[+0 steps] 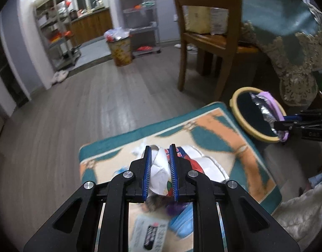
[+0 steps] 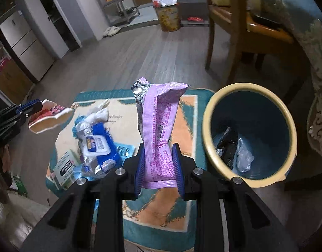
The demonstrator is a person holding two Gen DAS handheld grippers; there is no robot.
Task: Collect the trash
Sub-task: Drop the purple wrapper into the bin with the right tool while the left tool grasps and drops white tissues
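Observation:
My left gripper (image 1: 160, 147) is shut on a crumpled white carton with red and blue print (image 1: 159, 168), held above the patterned mat (image 1: 213, 130). The right wrist view shows that gripper (image 2: 34, 107) at the left edge with the carton (image 2: 49, 117). My right gripper (image 2: 158, 147) is shut on a long purple snack wrapper (image 2: 159, 115) with a foil lining, which stands upright between the pads. A cream-rimmed dark bin (image 2: 245, 86) sits just right of it, holding a black bag and clear plastic. In the left wrist view the wrapper (image 1: 270, 105) hangs over the bin's rim (image 1: 242, 89).
On the mat (image 2: 186, 113) lie a blue wet-wipes pack (image 2: 95, 145), a crumpled tissue (image 2: 98, 113) and a small box (image 2: 64, 168). A wooden chair (image 1: 203, 42) and a table with a teal cloth (image 1: 287, 21) stand behind the bin. A full patterned bin (image 1: 121, 50) stands far back.

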